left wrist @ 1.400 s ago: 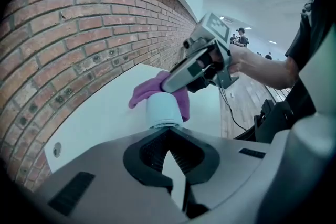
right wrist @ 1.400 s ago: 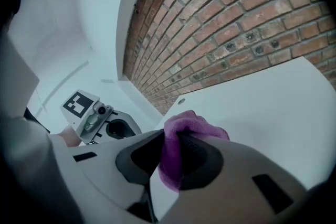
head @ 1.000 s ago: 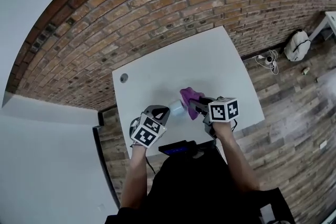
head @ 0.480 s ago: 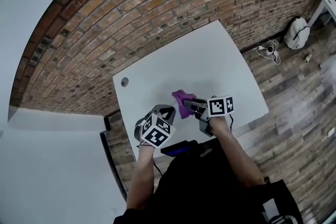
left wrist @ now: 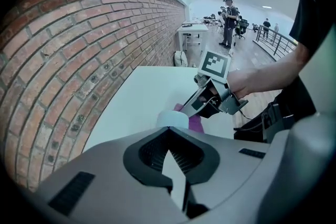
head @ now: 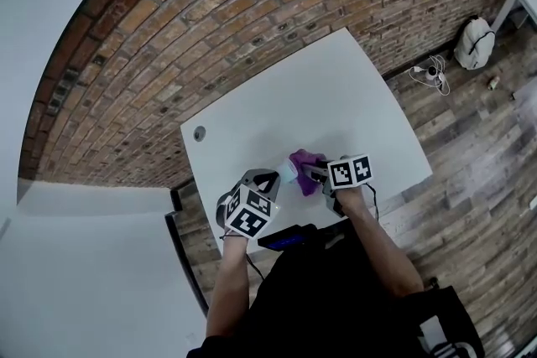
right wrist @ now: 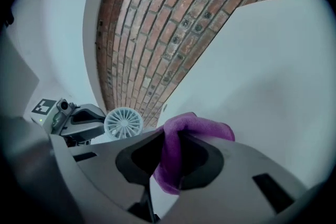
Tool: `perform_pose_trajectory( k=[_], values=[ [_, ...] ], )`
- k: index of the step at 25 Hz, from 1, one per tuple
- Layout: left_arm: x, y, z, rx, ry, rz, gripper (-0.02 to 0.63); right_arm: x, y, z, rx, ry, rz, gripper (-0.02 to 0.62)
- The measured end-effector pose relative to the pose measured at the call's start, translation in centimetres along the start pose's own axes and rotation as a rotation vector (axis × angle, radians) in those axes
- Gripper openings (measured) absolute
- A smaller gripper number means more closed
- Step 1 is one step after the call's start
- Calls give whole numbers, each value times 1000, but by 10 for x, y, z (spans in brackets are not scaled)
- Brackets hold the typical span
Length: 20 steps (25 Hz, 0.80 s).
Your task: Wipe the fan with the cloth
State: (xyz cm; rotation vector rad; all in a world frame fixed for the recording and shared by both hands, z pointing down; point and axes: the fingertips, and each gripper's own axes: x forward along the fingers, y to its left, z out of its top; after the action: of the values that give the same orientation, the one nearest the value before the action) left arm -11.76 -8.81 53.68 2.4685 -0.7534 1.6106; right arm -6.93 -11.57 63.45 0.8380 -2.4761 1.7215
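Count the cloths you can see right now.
1. The purple cloth is pinched between the jaws of the right gripper, over the white table and close to the small fan. The person's body hides the table's near edge, so another could lie there.

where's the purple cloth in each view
head view: cloth near centre, at the right gripper's tips.
left gripper view: cloth mid-frame, a small purple bit under the right gripper.
right gripper view: cloth low centre, pinched between the jaws.
shared landmark: the fan beside it.

Bunched purple cloth (right wrist: 171, 157) — just beside round white fan (right wrist: 123, 123).
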Motion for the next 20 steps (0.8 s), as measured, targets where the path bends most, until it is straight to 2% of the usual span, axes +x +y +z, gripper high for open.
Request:
perform_pose_trajectory(
  k=[2, 4, 6, 8, 10, 11, 13, 20],
  values=[
    [0, 0, 0, -1, 0, 0, 3, -8, -5, 5, 16, -21, -23, 66],
    [0, 1, 0, 0, 2, 0, 3, -17, 4, 21, 33, -67, 3, 66],
    [0, 1, 0, 0, 0, 2, 3, -27, 26, 42, 49, -123, 82, 66],
    [0, 1, 0, -1, -3, 5, 3, -35, 56, 61, 65, -170, 197, 66],
    [0, 1, 0, -3, -4, 7, 3, -33, 81, 66, 56, -166, 275, 66],
    [-1, 1, 0, -3, -4, 7, 3, -29, 88, 62, 39, -143, 284, 66],
    [0, 0, -1, -4, -2, 7, 3, -16, 85, 47, 8, -95, 246, 66],
    [-1, 2, -1, -8, -6, 11, 3, 0, 43, 27, 35, -87, 149, 66]
  ],
)
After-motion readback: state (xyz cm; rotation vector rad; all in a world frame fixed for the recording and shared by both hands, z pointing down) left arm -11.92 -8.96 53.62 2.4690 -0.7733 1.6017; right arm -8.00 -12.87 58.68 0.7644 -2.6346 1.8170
